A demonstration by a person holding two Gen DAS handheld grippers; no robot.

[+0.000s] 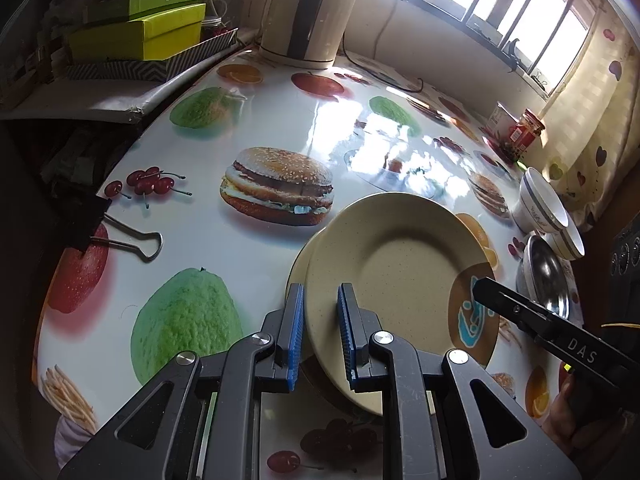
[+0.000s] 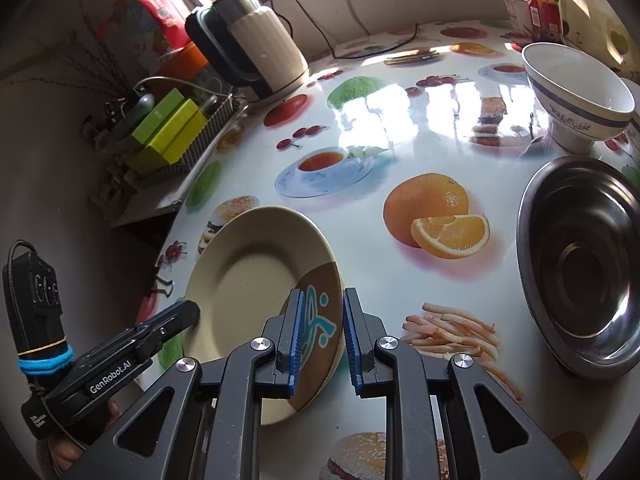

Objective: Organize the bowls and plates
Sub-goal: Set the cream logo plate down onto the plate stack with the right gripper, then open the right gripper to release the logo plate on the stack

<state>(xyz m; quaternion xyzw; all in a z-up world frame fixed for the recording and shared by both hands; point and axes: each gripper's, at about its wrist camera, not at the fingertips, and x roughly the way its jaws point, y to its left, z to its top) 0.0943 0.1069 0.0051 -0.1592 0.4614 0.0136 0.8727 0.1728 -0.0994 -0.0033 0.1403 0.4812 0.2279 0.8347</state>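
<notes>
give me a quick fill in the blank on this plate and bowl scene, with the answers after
1. Both grippers grip the rim of the same beige ____.
2. Beside the plate sits a shiny ____ bowl.
3. The white bowl has a ____ band below its rim.
4. The left gripper and right gripper hold opposite ____ of the plate.

Answers: plate; metal; blue; sides

Cream kettle (image 1: 308, 12), green boxes (image 1: 140, 28), binder clip (image 1: 108, 228), red jar (image 1: 526, 130).
</notes>
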